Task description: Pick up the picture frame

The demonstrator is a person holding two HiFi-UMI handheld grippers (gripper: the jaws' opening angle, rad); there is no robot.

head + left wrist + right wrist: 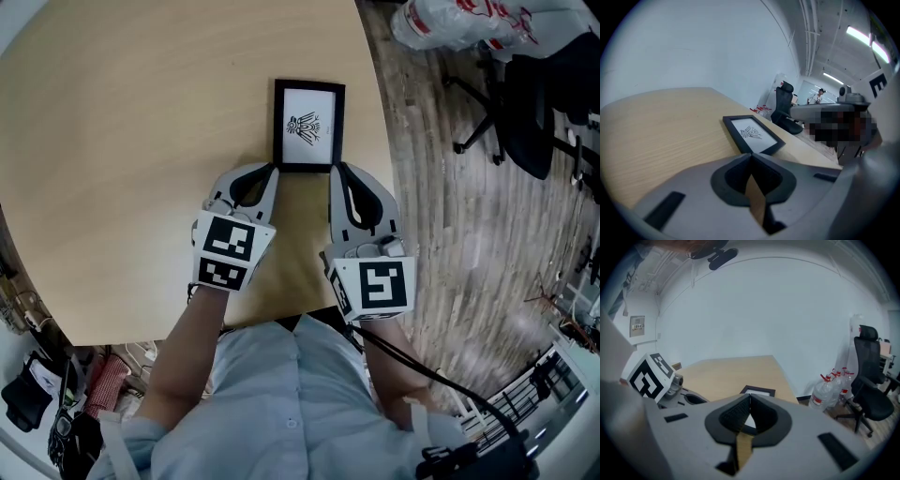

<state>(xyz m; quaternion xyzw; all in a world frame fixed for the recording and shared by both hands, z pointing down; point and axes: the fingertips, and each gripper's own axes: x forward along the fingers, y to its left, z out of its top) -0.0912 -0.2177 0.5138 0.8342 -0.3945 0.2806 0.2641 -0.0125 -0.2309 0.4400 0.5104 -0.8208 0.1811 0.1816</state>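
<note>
Picture frame (309,126) flat on the surface (141,141), both hand-held grippers closed at its near edge

Nearest the camera, a light blue shirt (291,403) and two bare forearms reach forward, with a black cable (422,370) trailing off the right side. Marker cubes next: the left cube (230,251) tilted, the right cube (375,286) facing up. Ahead of them, the left hand-held gripper (272,169) has its jaws pressed together at the tips with nothing between them, and its own view confirms it, the tips meeting (751,155) over bare wood. The right hand-held gripper (335,169) is the same story: jaws together, nothing held (749,397).

The two closed tips sit at the near corners of the picture frame, left tip at the near-left corner, right tip at the near-right one. Actual contact I cannot confirm. The picture frame is black with a white sheet and a small dark drawing, and it lies face up close to the right edge of the light wooden surface. It shows just beyond the jaws in the left gripper view (752,134) and in the right gripper view (757,391).

Beyond the edge lies a grey plank floor (450,216). Further out stand a black office chair (525,112) and clear water bottles (822,392) with red caps.
</note>
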